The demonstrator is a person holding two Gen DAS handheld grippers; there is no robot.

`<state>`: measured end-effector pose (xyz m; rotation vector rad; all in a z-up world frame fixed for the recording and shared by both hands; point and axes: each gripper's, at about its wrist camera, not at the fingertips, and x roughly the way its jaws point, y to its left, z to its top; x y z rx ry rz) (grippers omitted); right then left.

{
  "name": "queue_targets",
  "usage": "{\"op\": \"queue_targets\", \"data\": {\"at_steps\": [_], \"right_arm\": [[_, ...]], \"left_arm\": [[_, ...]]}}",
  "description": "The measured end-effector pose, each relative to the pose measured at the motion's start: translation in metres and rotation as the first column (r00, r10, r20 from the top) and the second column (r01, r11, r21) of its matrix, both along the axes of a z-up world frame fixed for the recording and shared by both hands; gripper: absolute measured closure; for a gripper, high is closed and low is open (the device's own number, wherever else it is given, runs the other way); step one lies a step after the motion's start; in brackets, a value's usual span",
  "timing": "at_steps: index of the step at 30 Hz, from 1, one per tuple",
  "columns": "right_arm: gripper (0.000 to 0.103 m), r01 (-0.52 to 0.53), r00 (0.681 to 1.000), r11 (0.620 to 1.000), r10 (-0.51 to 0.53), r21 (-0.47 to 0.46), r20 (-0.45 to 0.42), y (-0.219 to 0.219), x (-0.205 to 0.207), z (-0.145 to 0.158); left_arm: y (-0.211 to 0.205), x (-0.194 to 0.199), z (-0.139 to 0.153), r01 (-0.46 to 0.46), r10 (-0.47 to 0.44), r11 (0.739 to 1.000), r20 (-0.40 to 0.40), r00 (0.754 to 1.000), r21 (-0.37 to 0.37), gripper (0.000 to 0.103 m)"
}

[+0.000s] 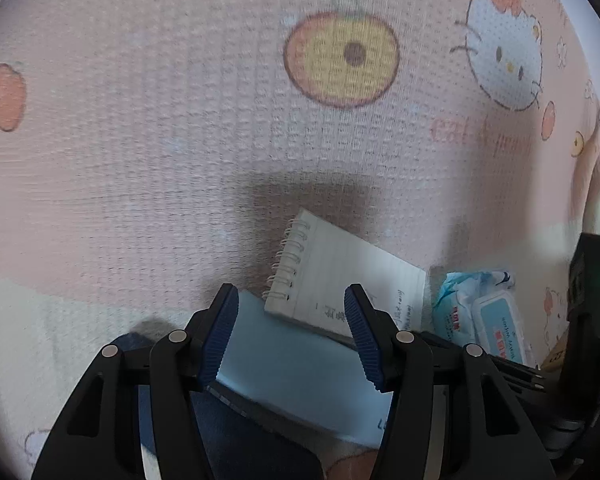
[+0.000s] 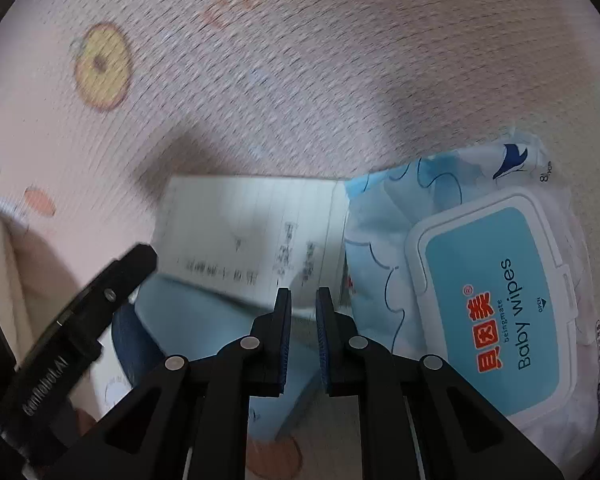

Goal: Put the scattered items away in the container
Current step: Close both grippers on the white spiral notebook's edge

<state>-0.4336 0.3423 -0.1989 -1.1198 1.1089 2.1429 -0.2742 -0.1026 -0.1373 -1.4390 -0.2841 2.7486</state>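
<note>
A spiral notebook [image 1: 340, 280] with handwriting lies on a pink cartoon-print mat [image 1: 160, 120]. Its lower edge rests on a light blue flat item with a dark blue edge [image 1: 292, 368]. My left gripper [image 1: 290, 292] hangs open just over that blue item, with its blue pads apart and pressing on nothing. A pack of baby wipes [image 2: 484, 292] lies right of the notebook [image 2: 252, 232]. My right gripper [image 2: 304, 292] is shut and holds nothing; it sits above the seam between notebook and wipes. No container is recognisable in either view.
The black housing of the right gripper [image 1: 592, 320] stands at the right edge of the left wrist view. One black finger of the left gripper [image 2: 136, 260] reaches in from the left of the right wrist view. A cream-coloured edge [image 2: 0, 264] shows at far left.
</note>
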Motion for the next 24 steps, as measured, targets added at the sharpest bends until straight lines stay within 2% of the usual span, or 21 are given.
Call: {"op": "queue_targets", "data": {"at_steps": [4, 7, 12, 17, 20, 24], "right_arm": [[0.094, 0.085, 0.996, 0.996, -0.085, 0.040, 0.015, 0.005, -0.001, -0.001], [0.094, 0.134, 0.991, 0.991, -0.134, 0.006, -0.015, 0.015, -0.002, -0.005], [0.094, 0.118, 0.993, 0.993, -0.118, -0.016, -0.014, 0.021, -0.009, -0.008], [0.093, 0.133, 0.991, 0.991, -0.133, -0.028, -0.010, 0.025, -0.017, -0.009], [0.092, 0.125, 0.992, 0.991, -0.126, -0.038, -0.020, 0.028, -0.021, -0.009], [0.092, 0.105, 0.992, 0.992, -0.109, -0.069, -0.062, 0.034, -0.026, -0.009]], "left_arm": [[0.002, -0.009, -0.011, -0.002, 0.002, 1.000, 0.024, 1.000, 0.006, 0.044], [0.006, -0.015, -0.011, 0.011, -0.011, 1.000, 0.018, 1.000, 0.007, 0.044], [0.018, -0.026, -0.016, 0.030, -0.030, 1.000, 0.018, 0.999, -0.002, 0.044], [0.034, -0.040, -0.022, 0.047, -0.049, 0.998, 0.041, 0.998, 0.036, 0.044], [0.049, -0.050, -0.024, 0.036, -0.038, 0.999, 0.051, 0.998, 0.034, 0.044], [0.049, -0.029, -0.007, 0.009, -0.010, 0.999, 0.021, 1.000, 0.036, 0.055]]}}
